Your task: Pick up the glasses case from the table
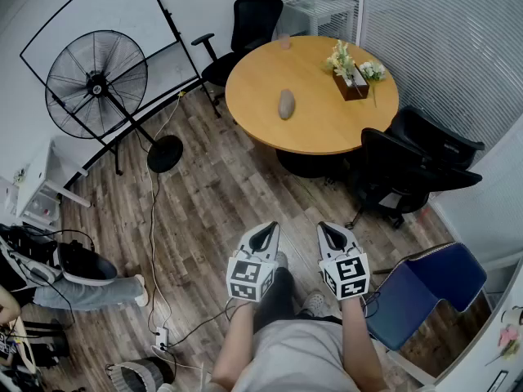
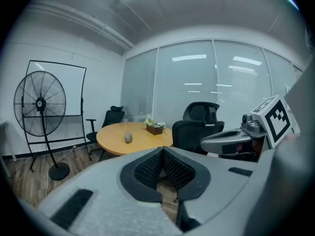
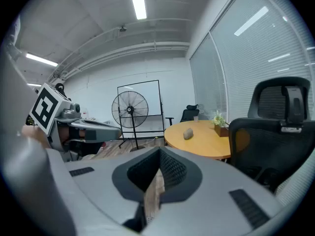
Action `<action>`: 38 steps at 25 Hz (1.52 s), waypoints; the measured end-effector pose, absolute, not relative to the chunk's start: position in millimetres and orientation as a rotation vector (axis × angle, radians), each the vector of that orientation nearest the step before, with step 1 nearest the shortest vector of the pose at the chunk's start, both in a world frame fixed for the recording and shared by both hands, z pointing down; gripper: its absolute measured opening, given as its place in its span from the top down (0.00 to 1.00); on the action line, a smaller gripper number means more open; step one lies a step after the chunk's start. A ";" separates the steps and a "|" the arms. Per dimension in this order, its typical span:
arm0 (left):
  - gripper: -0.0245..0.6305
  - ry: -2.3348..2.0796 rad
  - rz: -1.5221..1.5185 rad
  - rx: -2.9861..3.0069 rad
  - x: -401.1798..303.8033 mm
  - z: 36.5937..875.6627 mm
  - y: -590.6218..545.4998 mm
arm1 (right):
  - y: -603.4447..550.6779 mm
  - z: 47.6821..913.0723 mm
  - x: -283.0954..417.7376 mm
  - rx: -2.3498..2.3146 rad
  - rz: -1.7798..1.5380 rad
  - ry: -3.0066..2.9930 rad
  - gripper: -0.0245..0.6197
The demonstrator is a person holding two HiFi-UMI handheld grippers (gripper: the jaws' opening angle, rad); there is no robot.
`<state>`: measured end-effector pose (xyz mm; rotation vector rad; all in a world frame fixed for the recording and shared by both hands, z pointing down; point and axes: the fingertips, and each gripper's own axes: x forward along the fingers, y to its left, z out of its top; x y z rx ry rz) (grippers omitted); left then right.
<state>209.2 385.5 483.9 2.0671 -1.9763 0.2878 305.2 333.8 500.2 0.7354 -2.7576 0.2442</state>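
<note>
Grey-brown wood planks make up the floor beneath the person, who holds the left gripper and the right gripper side by side and slightly apart, both tipped a little downward. In the left gripper view its dark mesh-padded fingers are pressed together at the tips with nothing between them; the right gripper's fingers meet the same way and hold nothing. A blue padded chair stands just to the right. Further off, a black office chair sits at the near right edge of the round orange-brown wooden tabletop. The grey oval glasses case lies on its left half, well apart from both grippers, and a brown box of white flowers stands toward the far right. A black standing fan stands at the left before a white wall, and blinds cover the glass wall at the right
</note>
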 end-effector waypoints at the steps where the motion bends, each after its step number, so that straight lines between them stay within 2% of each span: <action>1: 0.95 -1.975 0.284 2.063 205.3 483.9 384.9 | 334.1 501.1 302.8 0.738 0.250 -2.754 0.97; 14: 0.95 -1.927 0.236 2.063 172.7 491.3 358.2 | 317.5 500.1 269.5 0.696 0.310 -2.773 0.97; 23: 0.94 -1.973 0.140 2.031 106.5 477.7 312.7 | 260.4 496.2 241.6 0.864 0.321 -2.743 0.96; 25: 0.92 -1.970 0.126 2.033 91.7 476.6 299.6 | 246.8 496.0 229.4 0.869 0.327 -2.740 0.93; 27: 0.82 -1.963 0.119 2.038 79.3 476.8 286.0 | 234.9 497.3 216.7 0.856 0.337 -2.735 0.87; 30: 0.75 -1.956 0.116 2.048 61.0 476.5 266.0 | 219.8 498.8 196.8 0.839 0.346 -2.732 0.80; 33: 0.70 -1.947 0.114 2.066 42.5 474.0 244.0 | 203.4 500.8 174.9 0.808 0.374 -2.735 0.68; 38: 0.65 -1.930 0.102 2.098 14.1 473.0 215.6 | 177.3 506.4 144.4 0.798 0.378 -2.719 0.63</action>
